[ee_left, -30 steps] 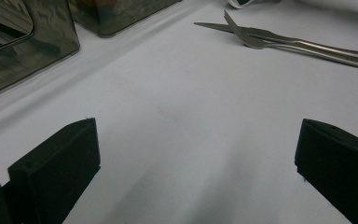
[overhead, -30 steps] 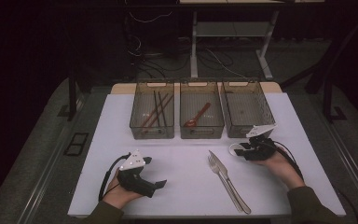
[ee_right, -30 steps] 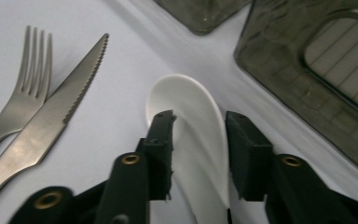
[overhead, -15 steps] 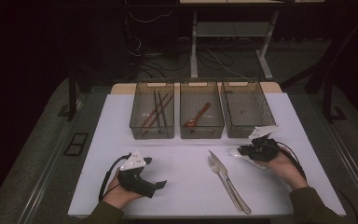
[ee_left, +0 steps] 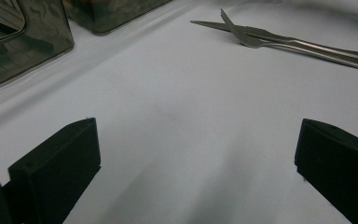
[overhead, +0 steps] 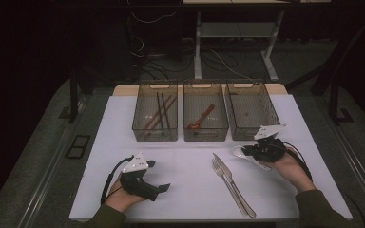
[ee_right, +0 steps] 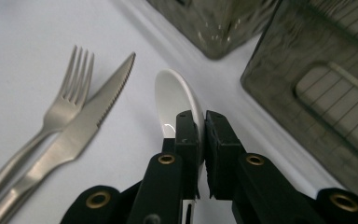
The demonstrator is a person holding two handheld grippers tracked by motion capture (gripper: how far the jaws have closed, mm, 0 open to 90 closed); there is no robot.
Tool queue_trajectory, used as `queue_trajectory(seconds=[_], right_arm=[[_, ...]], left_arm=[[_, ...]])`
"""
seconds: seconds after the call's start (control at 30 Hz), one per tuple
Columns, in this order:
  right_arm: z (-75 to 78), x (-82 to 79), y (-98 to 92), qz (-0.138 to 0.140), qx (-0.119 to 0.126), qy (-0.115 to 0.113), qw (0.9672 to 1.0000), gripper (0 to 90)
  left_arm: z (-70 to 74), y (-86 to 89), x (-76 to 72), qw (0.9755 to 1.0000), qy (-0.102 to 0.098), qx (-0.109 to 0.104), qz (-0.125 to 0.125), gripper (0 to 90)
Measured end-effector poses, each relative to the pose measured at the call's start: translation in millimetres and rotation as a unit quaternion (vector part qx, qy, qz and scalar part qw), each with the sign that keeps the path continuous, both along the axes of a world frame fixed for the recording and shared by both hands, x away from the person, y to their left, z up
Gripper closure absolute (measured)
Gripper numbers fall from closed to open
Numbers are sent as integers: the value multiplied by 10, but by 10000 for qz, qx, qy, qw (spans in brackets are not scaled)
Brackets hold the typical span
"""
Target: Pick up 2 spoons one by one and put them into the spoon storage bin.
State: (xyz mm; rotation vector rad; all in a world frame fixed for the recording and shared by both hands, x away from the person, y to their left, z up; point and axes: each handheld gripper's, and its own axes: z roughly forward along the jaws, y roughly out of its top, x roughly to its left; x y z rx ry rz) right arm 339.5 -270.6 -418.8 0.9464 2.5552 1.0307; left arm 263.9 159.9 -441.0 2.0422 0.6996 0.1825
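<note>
A white spoon (ee_right: 175,98) lies on the white table between the cutlery and the bins. Its handle is clamped between the jaws of my right gripper (ee_right: 203,121), which have just been closing on it. In the high view that right gripper (overhead: 248,151) sits low at the right, pointing left, with the spoon's bowl (overhead: 239,152) sticking out. A steel fork (ee_right: 70,102) and knife (ee_right: 91,123) lie side by side just left of the spoon. My left gripper (overhead: 158,175) rests at the front left, open, with bare table between its jaws (ee_left: 196,172).
Three clear bins stand in a row at the back: the left one (overhead: 138,118) holds chopsticks, the middle one (overhead: 189,118) a reddish spoon, and the right one (overhead: 272,114) looks empty. The fork and knife (overhead: 230,183) lie diagonally at centre front.
My right gripper's jaws have closed onto the white spoon's handle and the hand has shifted slightly. The left gripper has not moved.
</note>
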Motion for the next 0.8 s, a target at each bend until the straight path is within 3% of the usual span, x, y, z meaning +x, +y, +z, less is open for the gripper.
queue_trajectory(seconds=[0.47,0.8], right_arm=[[272,51,104,21,393,-269,9989,835],[385,114,158,-114,515,-378,9979,836]], left_arm=[[-1,5,-3,9999,-149,-50,-72,0],[-9,-2,-10,9998,-61,-190,-68,0]])
